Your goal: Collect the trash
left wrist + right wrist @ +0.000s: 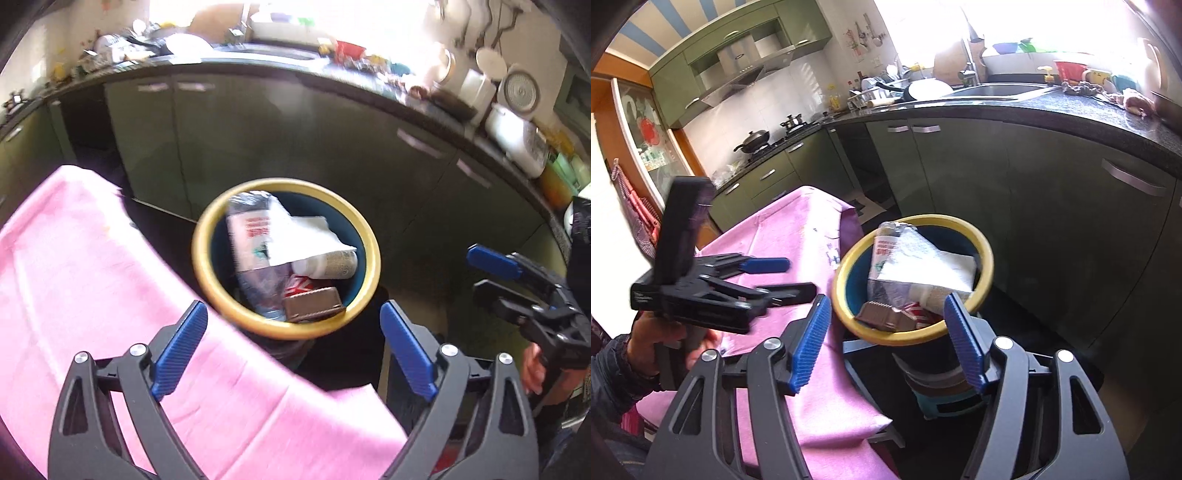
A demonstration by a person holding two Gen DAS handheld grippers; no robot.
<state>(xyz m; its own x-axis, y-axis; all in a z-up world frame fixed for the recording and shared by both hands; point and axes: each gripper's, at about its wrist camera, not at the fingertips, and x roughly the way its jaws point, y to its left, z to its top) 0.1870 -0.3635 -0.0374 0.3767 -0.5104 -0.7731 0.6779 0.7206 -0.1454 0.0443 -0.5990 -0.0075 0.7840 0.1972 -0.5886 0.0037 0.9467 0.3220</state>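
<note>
Both grippers are hanging over the bin, nothing between the pads. Left gripper point(293, 345) is standing wide apart, empty; right gripper point(886, 343) likewise spread wide and empty. Trash bin point(286, 328) with yellow rim is sitting just beside the pink cloth point(92, 280), already holding a white napkin point(299, 234), a plastic bottle point(327, 264), a brown box point(312, 304) and what looks like a printed wrapper point(247, 236), blurred.

Yellow-rimmed bin point(286, 325) upright beside pink-covered tabletop point(92, 277), full: white napkin point(299, 236) on top, carton point(247, 236), white bottle point(328, 264), brown box point(312, 304).
</note>
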